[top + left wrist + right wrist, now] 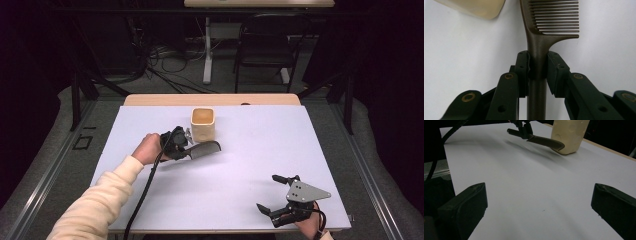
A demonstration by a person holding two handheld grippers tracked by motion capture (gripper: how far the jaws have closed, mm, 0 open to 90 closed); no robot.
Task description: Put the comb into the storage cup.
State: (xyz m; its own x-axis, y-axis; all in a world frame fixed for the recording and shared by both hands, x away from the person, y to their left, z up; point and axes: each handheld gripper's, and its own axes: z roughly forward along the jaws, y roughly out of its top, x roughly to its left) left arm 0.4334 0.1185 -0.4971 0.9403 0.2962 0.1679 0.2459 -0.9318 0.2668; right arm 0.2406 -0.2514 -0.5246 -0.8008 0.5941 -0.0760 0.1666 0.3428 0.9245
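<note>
While my left gripper (537, 66) is clenching the comb (541, 32) by its handle, hovering just beside the cup (203, 124), probably for dropping in, my right gripper (281, 194) is idling wide open, near the table (260, 150) edge.

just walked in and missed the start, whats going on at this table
A person is working at a white table with a handheld gripper in each hand. The left gripper is shut on the handle of a dark comb, holding it just in front of a cream-coloured cup. The comb's toothed end points toward the cup but is not in it. The right gripper sits near the table's front edge with its jaws open and nothing between them.
</note>
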